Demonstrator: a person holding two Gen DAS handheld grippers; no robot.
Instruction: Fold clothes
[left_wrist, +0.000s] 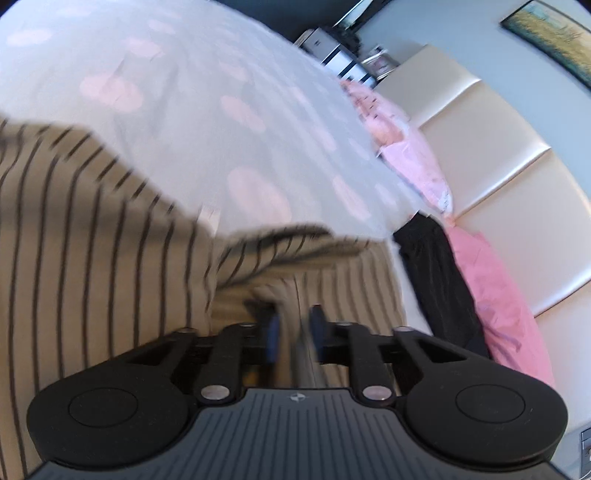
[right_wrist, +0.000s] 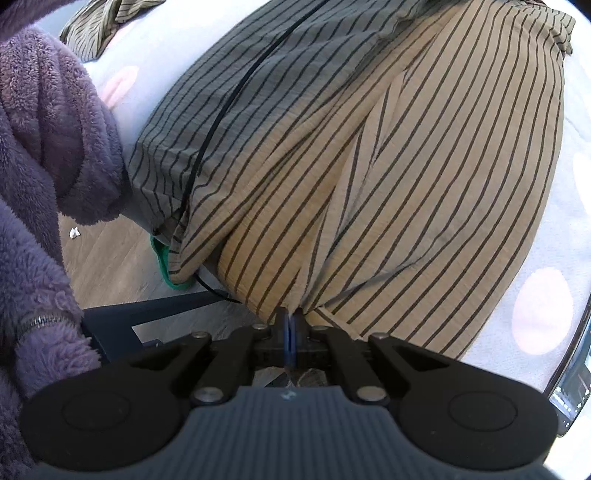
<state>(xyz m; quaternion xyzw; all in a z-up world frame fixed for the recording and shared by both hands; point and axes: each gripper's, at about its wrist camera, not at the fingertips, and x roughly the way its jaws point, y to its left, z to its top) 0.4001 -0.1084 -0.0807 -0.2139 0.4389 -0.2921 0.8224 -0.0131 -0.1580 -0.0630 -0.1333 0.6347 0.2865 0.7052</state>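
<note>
A tan garment with thin dark stripes (left_wrist: 92, 258) lies spread on a white bed sheet with pink dots (left_wrist: 203, 92). My left gripper (left_wrist: 294, 325) is shut on a bunched fold of it, and cloth fills the gap between the blue pads. This view is blurred by motion. In the right wrist view the same striped garment (right_wrist: 406, 166) drapes wide across the bed and over its edge. My right gripper (right_wrist: 290, 321) is shut on the hem, its blue pads pressed together on the cloth.
A black garment (left_wrist: 436, 280) and pink pillows (left_wrist: 498, 302) lie against a white padded headboard (left_wrist: 498, 147). A person's purple fleece sleeve (right_wrist: 48, 129) fills the left of the right wrist view. A thin black cable (right_wrist: 221, 107) crosses the garment. Wooden floor (right_wrist: 107, 258) lies beside the bed.
</note>
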